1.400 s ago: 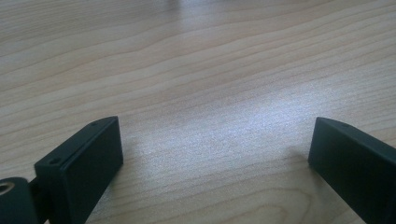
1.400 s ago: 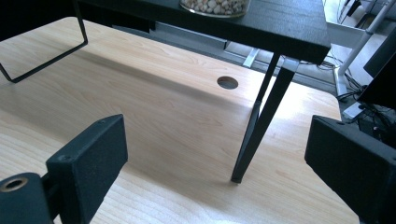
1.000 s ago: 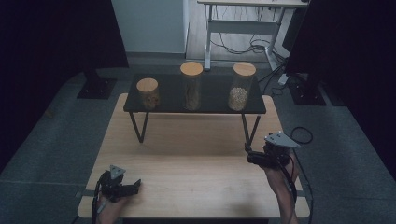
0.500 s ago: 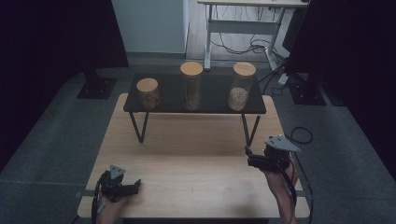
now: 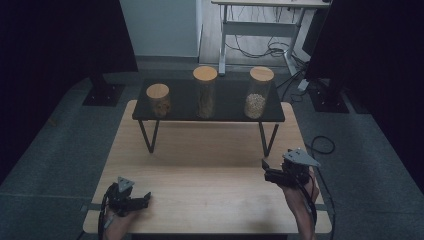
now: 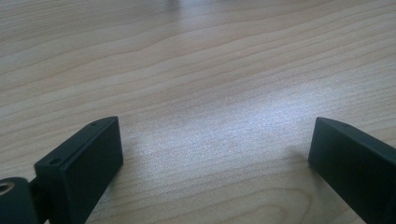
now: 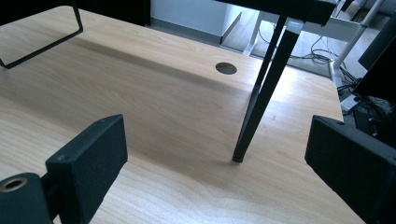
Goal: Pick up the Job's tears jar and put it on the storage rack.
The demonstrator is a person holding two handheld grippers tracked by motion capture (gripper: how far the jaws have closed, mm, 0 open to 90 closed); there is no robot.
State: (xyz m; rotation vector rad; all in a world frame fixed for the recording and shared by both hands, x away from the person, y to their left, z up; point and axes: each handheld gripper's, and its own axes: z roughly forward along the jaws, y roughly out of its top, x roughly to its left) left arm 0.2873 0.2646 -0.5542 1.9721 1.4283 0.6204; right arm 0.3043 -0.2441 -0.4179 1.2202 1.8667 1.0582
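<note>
- The wooden table [image 5: 210,165] fills the middle of the high view, with a black shelf [image 5: 225,107] on thin legs standing across its far part.
- Three cork-lidded jars sit on that shelf, upper middle of the frame: a short jar [image 5: 158,99] at left, a tall jar [image 5: 205,91] in the centre, and a pale-filled jar [image 5: 258,92] at right — that last one is nearest the raised hand, so I'd guess it's the target.
- The right gripper [image 5: 272,171] is at lower right, jaws spread wide with nothing in them, aimed under the shelf at its leg [image 7: 261,98].
- The left gripper [image 5: 141,199] rests at lower left, also gaping and empty.
- To do this well: lift first, clear the shelf edge, then come at the jar level and below the lid — don't clip that leg.
</note>
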